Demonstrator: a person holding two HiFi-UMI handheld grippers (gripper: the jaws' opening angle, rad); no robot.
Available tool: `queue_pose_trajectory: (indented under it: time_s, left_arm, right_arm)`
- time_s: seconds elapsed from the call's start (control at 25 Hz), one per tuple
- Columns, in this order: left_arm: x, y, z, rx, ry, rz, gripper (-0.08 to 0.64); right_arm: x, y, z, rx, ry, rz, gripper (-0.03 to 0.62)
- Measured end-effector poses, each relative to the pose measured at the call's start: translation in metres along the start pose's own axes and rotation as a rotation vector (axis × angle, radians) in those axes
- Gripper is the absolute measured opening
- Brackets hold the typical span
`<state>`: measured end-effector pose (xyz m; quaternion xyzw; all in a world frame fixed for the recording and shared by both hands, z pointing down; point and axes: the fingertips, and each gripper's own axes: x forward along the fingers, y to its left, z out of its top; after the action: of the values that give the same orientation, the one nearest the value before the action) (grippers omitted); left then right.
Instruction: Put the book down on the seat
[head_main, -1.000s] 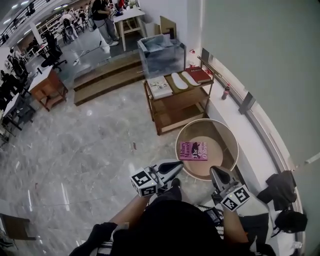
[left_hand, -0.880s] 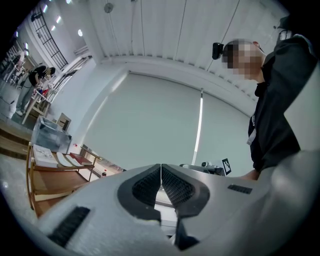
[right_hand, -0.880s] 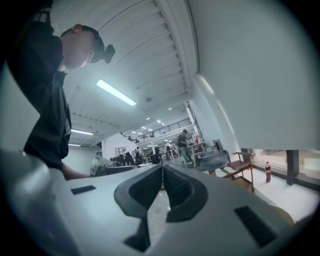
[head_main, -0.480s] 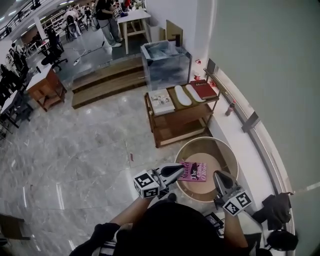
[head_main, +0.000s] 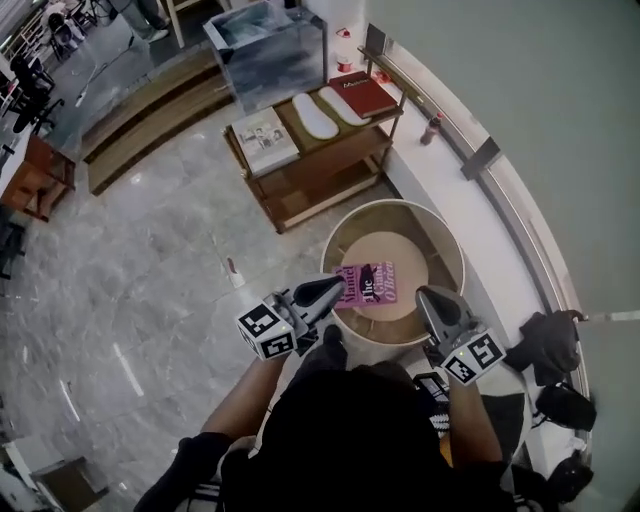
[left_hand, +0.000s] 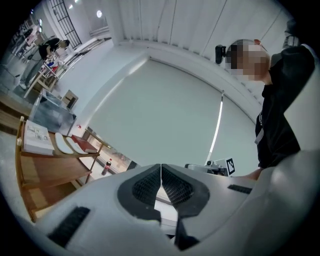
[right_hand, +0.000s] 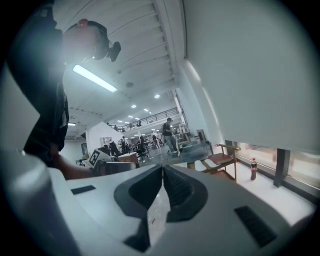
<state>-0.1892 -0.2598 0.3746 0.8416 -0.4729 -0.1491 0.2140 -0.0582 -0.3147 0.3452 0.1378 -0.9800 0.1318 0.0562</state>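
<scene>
A pink book (head_main: 370, 283) lies flat on the tan cushion of a round, high-rimmed seat (head_main: 448, 250), in the head view's middle. My left gripper (head_main: 338, 287) is shut and empty; its tip sits over the book's left edge, and whether it touches the book I cannot tell. My right gripper (head_main: 428, 297) is shut and empty too, over the seat's near right rim, apart from the book. In the left gripper view the left gripper (left_hand: 161, 172) points up at the wall with its pads pressed together. The right gripper (right_hand: 163, 175), seen in its own view, has its pads meeting as well.
Beyond the seat stands a wooden shelf unit (head_main: 330, 180) with a magazine (head_main: 265, 140), white pads (head_main: 312, 117) and a red book (head_main: 362, 93). A glass tank (head_main: 265, 45) is behind it. A white ledge with a bottle (head_main: 432, 128) runs along the right; black bags (head_main: 548, 345) lie there.
The view has closed in on the seat, which now lies right under the gripper tips. Both grippers stay shut and empty, and the book has not moved on the seat.
</scene>
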Motion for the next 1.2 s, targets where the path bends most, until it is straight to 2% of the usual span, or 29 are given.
queue_pose_trajectory:
  time_s: [0.16,0.32,0.48,0.64,0.8,0.92,1.04,1.2]
  left_arm:
    - [0.011,0.016,-0.031,-0.051,0.062,0.023,0.025]
    - [0.016,0.05,-0.067,-0.094,0.091,0.101,0.026]
    - [0.015,0.078,-0.095,-0.132,0.058,0.197,0.026]
    - [0.009,0.107,-0.141,-0.189,0.105,0.285,0.026]
    - [0.005,0.137,-0.18,-0.216,0.134,0.362,0.028]
    - [-0.003,0.153,-0.217,-0.279,0.164,0.4,0.028]
    - [-0.013,0.167,-0.254,-0.331,0.196,0.432,0.031]
    - [-0.024,0.177,-0.296,-0.371,0.232,0.454,0.089]
  right_arm:
    - [0.004,-0.032,-0.02,0.003,0.057,-0.033,0.031]
    - [0.016,-0.064,-0.052,0.053,0.097,-0.026,0.031]
    - [0.025,-0.09,-0.101,0.133,0.144,0.01,0.031]
    - [0.03,-0.107,-0.153,0.178,0.201,0.032,0.032]
    - [0.033,-0.131,-0.206,0.218,0.252,0.014,0.034]
    - [0.037,-0.143,-0.241,0.254,0.286,0.018,0.08]
    - [0.042,-0.149,-0.277,0.293,0.323,0.036,0.086]
    - [0.041,-0.154,-0.321,0.321,0.392,0.044,0.115]
